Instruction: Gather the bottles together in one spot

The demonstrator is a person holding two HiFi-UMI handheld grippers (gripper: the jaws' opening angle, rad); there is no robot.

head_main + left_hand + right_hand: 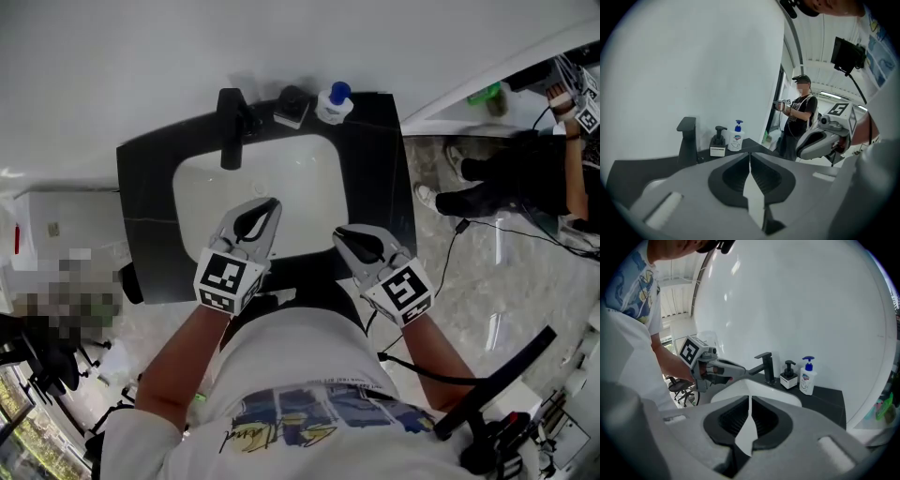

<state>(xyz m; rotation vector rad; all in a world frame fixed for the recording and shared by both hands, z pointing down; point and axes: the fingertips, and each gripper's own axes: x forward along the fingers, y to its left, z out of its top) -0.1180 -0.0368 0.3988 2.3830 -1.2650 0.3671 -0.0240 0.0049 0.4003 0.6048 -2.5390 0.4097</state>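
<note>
A black counter point(141, 225) is holding a white sink point(281, 183), and over its front edge the left gripper point(271, 207) and right gripper point(339, 233) are hovering, each with jaws closed together on nothing. At the back, right of the faucet point(231, 131), a black bottle point(292, 107) and a white bottle point(334, 103) are standing just beside each other.

Black counter point(150, 187): faucet point(231, 131), dark dispenser point(292, 108), white pump bottle point(333, 103), perhaps touching

Right tool point(750, 400) in the foreground with jaws together and nothing between them, left tool point(736, 370) above the white sink point(785, 397), black faucet point(767, 365), black pump bottle point(789, 376) just beside white pump bottle point(807, 377), both at the dark tabletop's point(829, 401) back edge
</note>
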